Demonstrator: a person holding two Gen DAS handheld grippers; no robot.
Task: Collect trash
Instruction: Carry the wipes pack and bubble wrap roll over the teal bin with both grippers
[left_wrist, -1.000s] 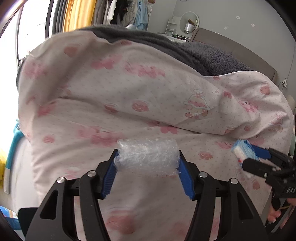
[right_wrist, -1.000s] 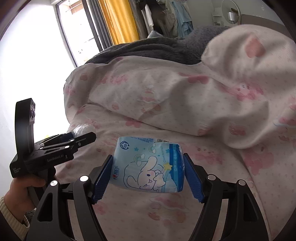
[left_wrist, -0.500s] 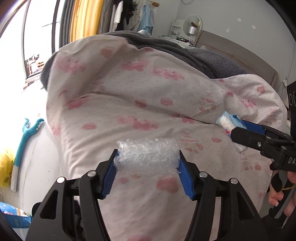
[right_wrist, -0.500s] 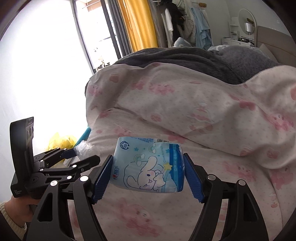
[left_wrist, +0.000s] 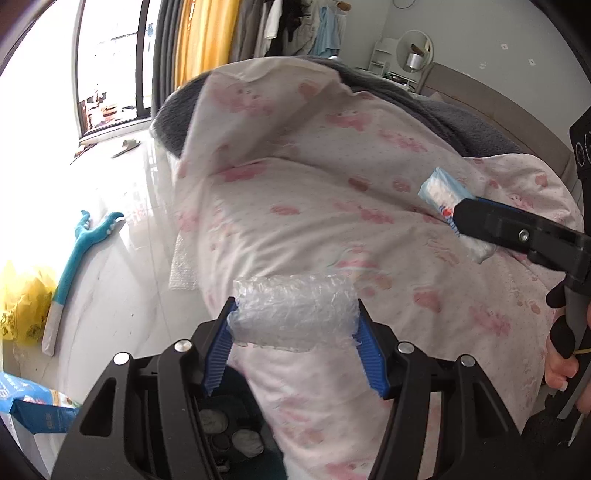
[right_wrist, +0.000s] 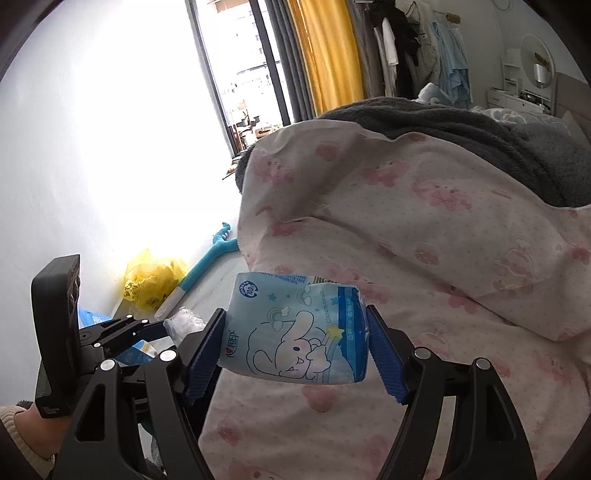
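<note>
Between the left tongs (left_wrist: 295, 325), a roll of bubble wrap (left_wrist: 293, 314) stays clamped, now held past the bed's left edge with floor (left_wrist: 122, 280) showing below, where a second ago only the pink quilt (left_wrist: 369, 206) filled the view. Right tongs (right_wrist: 297, 345) keep their grip on a blue tissue pack (right_wrist: 299, 332) over the quilt, level and beside the left. A yellow bag (right_wrist: 151, 280) lies on the floor.

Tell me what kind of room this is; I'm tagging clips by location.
Most likely a bedroom: a bed under a pink-print quilt, clothes hanging beside a yellow curtain, and a round vanity mirror.
</note>
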